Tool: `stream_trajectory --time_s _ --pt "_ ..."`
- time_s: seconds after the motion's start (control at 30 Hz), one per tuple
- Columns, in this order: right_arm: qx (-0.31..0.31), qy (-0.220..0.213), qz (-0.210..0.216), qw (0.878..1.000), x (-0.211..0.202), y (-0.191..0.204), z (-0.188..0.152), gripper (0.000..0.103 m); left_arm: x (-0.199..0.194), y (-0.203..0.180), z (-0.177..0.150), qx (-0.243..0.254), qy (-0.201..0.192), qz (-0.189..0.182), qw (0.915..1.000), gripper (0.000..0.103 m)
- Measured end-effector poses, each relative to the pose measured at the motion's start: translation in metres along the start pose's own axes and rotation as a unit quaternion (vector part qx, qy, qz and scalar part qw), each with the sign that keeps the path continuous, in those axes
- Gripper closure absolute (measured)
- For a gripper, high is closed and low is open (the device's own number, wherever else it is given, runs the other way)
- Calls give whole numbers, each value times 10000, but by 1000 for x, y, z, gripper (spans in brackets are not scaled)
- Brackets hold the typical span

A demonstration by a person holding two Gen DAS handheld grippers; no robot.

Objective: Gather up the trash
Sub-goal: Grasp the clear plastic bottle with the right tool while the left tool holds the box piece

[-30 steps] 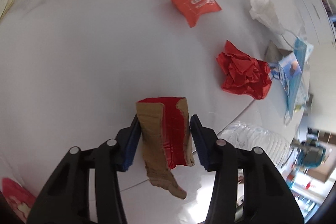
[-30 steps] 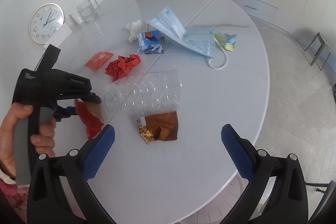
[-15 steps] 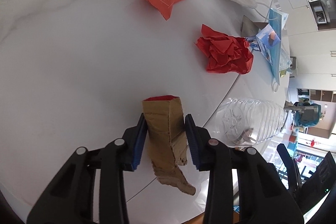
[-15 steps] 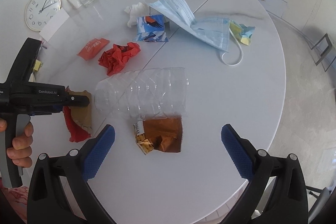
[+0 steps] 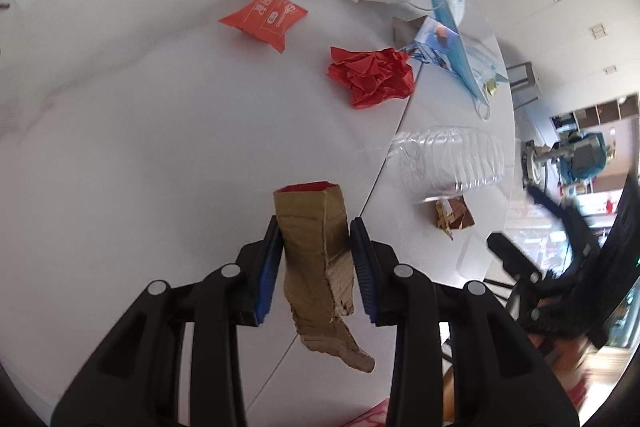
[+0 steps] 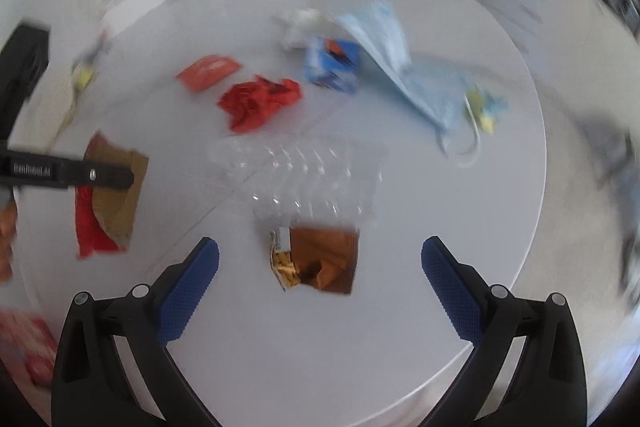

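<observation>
Cardboard scrap (image 5: 316,251) now gripped, lifted.

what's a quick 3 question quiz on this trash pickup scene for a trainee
1. True or false: the left gripper is clamped on the torn cardboard piece.
2. Which item lies nearest ahead of the open right gripper?
A. the brown snack wrapper
B. the blue face mask
C. the crumpled red paper
3. Fill in: the clear plastic bottle lies on its ____ on the white table.

Key: 1 true; 2 A; 3 side.
</observation>
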State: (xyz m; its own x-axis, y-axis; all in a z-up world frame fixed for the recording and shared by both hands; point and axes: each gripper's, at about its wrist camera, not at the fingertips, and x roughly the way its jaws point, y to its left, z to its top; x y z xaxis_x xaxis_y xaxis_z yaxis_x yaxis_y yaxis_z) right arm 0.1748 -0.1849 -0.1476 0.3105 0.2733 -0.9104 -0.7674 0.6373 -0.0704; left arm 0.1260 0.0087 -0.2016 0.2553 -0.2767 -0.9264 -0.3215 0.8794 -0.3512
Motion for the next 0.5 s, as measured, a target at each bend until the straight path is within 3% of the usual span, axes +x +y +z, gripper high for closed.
stream_trajectory --time_s 0.07,0.2,0.4,0.5 --pt "-1071 93 -119 9941 -5 10 16 2 -4 1 -3 133 -43 -53 9999 69" --pt "-2656 580 69 9623 11 28 42 3 -12 6 -6 167 -116 -183 9996 69" --pt "-3609 1362 379 9218 68 45 62 3 -18 7 -12 369 -171 -198 9990 69" --pt "-3861 1721 506 9048 87 53 61 10 -17 12 -14 364 -118 -169 9991 69"
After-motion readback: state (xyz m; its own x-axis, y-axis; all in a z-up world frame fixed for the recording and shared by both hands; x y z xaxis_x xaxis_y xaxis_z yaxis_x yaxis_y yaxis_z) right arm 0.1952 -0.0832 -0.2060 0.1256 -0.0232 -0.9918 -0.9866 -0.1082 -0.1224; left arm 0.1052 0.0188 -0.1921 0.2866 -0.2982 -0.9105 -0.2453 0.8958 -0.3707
